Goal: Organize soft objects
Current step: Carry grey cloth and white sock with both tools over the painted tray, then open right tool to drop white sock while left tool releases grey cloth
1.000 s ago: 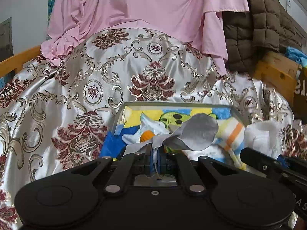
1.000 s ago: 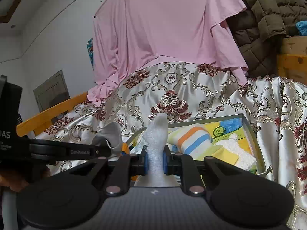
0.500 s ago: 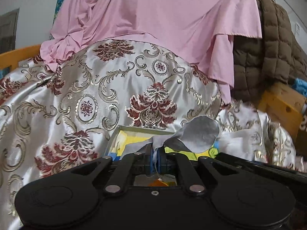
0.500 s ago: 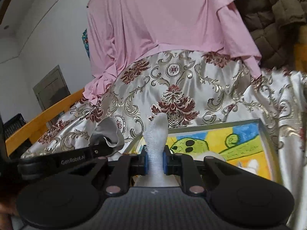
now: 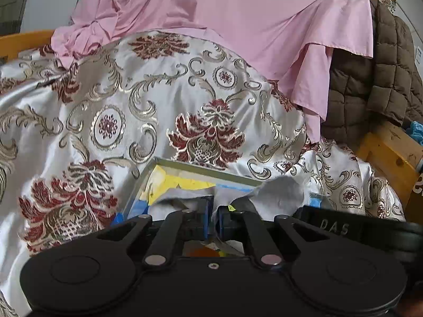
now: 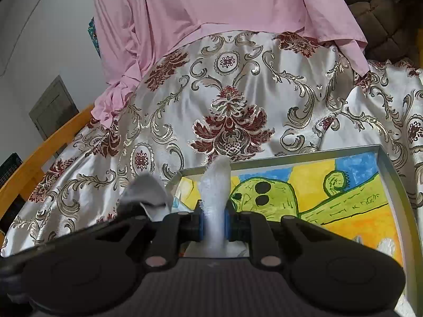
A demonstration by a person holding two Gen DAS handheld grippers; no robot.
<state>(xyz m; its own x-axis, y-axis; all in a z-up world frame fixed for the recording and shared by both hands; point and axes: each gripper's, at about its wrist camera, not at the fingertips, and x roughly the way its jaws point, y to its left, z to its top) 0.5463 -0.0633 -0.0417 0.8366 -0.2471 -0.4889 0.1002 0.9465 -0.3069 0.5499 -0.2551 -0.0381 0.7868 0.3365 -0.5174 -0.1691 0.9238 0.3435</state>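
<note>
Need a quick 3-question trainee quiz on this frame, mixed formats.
1. True or false: the right hand-held gripper is shut on the white sock.
2. What does the left hand-held gripper hold: A grey cloth, B pink sheet, C brown quilted jacket?
3. Fill in: the tray floor shows a green ____ drawing.

Key: 1 true; 2 A; 3 cactus.

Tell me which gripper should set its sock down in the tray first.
Probably right. The right gripper, shut on the white sock, faces the tray's open painted floor; the left gripper, holding the grey sock, sits at the tray's corner.
</note>
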